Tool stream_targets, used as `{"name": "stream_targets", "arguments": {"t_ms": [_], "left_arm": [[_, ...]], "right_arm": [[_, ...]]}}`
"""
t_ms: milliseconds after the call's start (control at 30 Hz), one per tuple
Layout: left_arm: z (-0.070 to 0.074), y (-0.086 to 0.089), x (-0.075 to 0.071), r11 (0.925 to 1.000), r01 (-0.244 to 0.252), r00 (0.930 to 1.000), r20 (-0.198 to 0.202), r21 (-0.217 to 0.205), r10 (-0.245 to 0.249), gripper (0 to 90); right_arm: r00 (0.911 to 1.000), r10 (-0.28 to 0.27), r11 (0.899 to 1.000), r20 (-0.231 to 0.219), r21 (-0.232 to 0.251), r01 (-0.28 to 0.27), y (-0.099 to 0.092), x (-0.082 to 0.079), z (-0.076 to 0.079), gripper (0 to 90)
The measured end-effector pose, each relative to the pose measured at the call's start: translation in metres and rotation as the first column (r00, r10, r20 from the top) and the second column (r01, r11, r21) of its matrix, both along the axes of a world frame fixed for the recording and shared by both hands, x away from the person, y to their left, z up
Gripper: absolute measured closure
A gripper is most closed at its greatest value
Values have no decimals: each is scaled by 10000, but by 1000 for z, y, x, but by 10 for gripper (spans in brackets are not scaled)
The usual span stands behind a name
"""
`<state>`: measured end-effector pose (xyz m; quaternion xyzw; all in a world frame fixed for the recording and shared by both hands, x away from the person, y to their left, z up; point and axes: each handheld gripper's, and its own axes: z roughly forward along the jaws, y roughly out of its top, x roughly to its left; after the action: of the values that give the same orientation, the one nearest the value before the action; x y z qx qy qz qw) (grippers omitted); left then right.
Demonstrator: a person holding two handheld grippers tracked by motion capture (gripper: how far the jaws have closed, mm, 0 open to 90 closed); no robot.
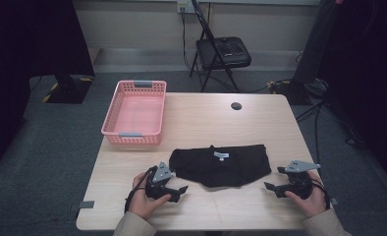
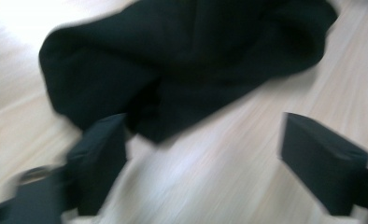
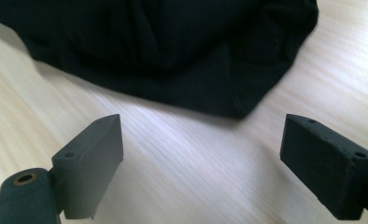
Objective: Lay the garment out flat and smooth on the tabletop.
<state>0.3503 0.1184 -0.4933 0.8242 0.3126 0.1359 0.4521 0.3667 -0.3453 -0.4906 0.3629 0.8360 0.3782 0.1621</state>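
A black garment [image 1: 221,165] lies folded on the surface [image 1: 201,118], in front of the person and between both hands. The left tongs [image 1: 180,192] sit just beside its left end, jaws apart with nothing between them. The right tongs [image 1: 272,190] rest near its right end, also spread and empty. A pink basket [image 1: 114,114] stands at the far left.

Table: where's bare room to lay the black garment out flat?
Bare wood lies right of the pink basket around the dark round spot, behind the black garment. The near edge is crowded by the left gripper and right gripper.
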Motion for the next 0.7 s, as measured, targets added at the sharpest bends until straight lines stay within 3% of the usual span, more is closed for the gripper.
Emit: {"name": "stream_targets", "arguments": {"t_ms": [67, 233, 700], "left_arm": [[2, -2, 1, 9999, -51, 10000, -57, -107, 50, 135], [10, -15, 8, 9997, 64, 10000, 27, -230, -64, 159], [31, -39, 33, 9980, 81, 9987, 507, -619, -50, 157]], "right_arm": [[10000, 64, 9999, -10, 114, -64, 1, 0, 2, 118], [9985, 305, 9985, 450, 435, -325, 9, 2, 14, 118], [9946, 664, 9963, 797, 490, -704, 36, 12, 26, 121]]}}
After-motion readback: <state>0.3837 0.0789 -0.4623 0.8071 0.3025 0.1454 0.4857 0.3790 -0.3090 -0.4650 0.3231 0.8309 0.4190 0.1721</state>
